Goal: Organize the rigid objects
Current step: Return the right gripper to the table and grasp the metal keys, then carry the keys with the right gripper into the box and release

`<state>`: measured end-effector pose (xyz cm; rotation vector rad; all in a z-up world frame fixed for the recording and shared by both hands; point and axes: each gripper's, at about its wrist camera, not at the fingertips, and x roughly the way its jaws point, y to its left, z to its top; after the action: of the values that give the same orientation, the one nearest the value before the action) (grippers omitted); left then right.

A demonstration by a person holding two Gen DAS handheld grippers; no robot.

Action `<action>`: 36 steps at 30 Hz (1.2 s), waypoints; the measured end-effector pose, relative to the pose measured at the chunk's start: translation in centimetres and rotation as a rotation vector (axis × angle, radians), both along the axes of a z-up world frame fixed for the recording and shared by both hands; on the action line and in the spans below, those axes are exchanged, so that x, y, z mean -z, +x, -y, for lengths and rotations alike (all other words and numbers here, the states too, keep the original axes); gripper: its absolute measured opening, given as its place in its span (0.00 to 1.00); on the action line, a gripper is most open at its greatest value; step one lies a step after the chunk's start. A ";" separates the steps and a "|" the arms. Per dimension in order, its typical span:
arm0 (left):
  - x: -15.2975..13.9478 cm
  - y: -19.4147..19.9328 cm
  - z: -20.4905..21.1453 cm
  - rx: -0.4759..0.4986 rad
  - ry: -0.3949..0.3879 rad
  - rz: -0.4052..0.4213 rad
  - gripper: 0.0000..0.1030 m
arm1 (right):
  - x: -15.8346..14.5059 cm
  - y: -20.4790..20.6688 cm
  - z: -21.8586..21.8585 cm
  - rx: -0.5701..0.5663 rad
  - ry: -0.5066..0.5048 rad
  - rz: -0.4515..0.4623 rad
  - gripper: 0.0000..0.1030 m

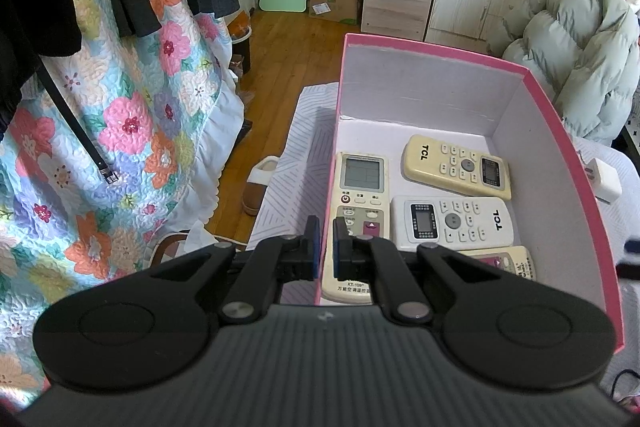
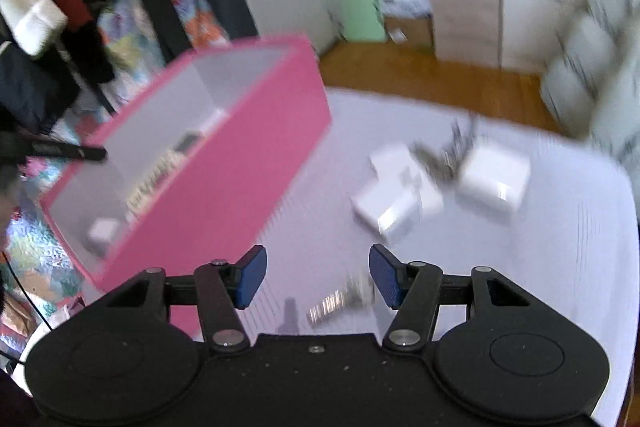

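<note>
1. Two remotes in the pink box [image 1: 568,131] read "TCL": a cream one [image 1: 456,167] at the back and a white one [image 1: 452,221] in front of it.
2. A long remote [image 1: 358,195] along the box's left wall reads "KT-109".
3. The left gripper [image 1: 326,247] has its fingers pinching the box's left wall.
4. The right gripper [image 2: 318,277] has its fingers spread and empty over the bed [image 2: 560,267], where white chargers [image 2: 400,195] lie beside the box.

The right gripper [image 2: 318,277] stood open at the bottom centre, nothing between its blue pads [image 2: 252,277]. A pink box [image 2: 224,163] filled the left, blurred white chargers [image 2: 400,187] lay at right on pale cloth [image 2: 560,247].
</note>
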<state>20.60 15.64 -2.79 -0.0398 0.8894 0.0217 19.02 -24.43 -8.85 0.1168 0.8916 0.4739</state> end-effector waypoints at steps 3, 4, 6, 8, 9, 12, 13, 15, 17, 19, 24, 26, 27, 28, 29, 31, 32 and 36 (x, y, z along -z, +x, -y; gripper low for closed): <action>0.0 -0.1 0.1 -0.002 0.005 -0.001 0.05 | 1.6 -1.1 -0.1 0.026 -0.011 -0.012 0.59; 0.0 0.0 0.1 -0.002 0.006 -0.003 0.05 | 1.9 -1.3 -0.2 0.035 -0.013 -0.009 0.59; 0.1 0.0 0.2 -0.002 0.008 -0.004 0.05 | 2.6 -1.4 -0.4 0.059 -0.031 0.003 0.59; 0.1 0.0 0.3 -0.003 0.011 -0.003 0.05 | 3.5 -0.8 -1.0 0.086 -0.073 0.008 0.58; 0.0 0.0 0.3 -0.003 0.012 -0.004 0.05 | 4.1 -0.6 -1.2 0.101 -0.092 -0.003 0.52; 0.1 0.0 0.3 -0.003 0.014 -0.005 0.05 | 4.3 -0.4 -2.0 0.106 -0.164 0.046 0.27; 0.0 0.0 0.4 -0.004 0.015 -0.006 0.05 | 4.1 -0.4 -2.1 0.094 -0.168 0.057 0.24; 0.0 -0.1 0.4 -0.003 0.011 -0.007 0.05 | 3.6 -0.7 -1.7 0.093 -0.117 0.068 0.17; 0.0 -0.1 0.5 -0.003 0.013 -0.007 0.05 | 3.0 -0.7 -1.1 0.094 -0.080 0.075 0.11; 0.0 -0.1 0.4 -0.002 0.015 -0.007 0.05 | 2.6 -0.7 -0.6 0.110 -0.058 0.071 0.07; 0.0 0.0 0.5 -0.003 0.015 -0.006 0.05 | 1.7 -0.9 0.3 0.130 0.011 0.073 0.05; 0.0 0.0 0.5 -0.003 0.014 -0.007 0.05 | 1.2 -1.0 0.5 0.128 0.042 0.077 0.05; 0.0 -0.1 0.5 -0.002 0.016 -0.006 0.05 | 1.0 -1.1 0.6 0.131 0.050 0.084 0.05; 0.0 0.0 0.5 -0.003 0.017 -0.006 0.05 | 0.5 -1.2 0.6 0.129 0.055 0.093 0.05; 0.0 -0.1 0.4 -0.003 0.018 -0.006 0.05 | 0.1 -1.2 0.5 0.125 0.058 0.104 0.05; 0.0 0.0 0.5 -0.002 0.017 -0.006 0.05 | -1.1 -1.4 0.3 0.112 0.076 0.132 0.05; 0.0 0.0 0.5 -0.002 0.017 -0.006 0.05 | -1.9 -1.4 0.2 0.101 0.088 0.149 0.05; 0.0 0.0 0.5 -0.002 0.017 -0.006 0.05 | -5.4 -1.7 -0.7 0.034 0.137 0.218 0.05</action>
<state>20.58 15.11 -2.80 -0.0251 0.8953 0.0313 17.29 -23.73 -3.49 0.2011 0.6425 0.5058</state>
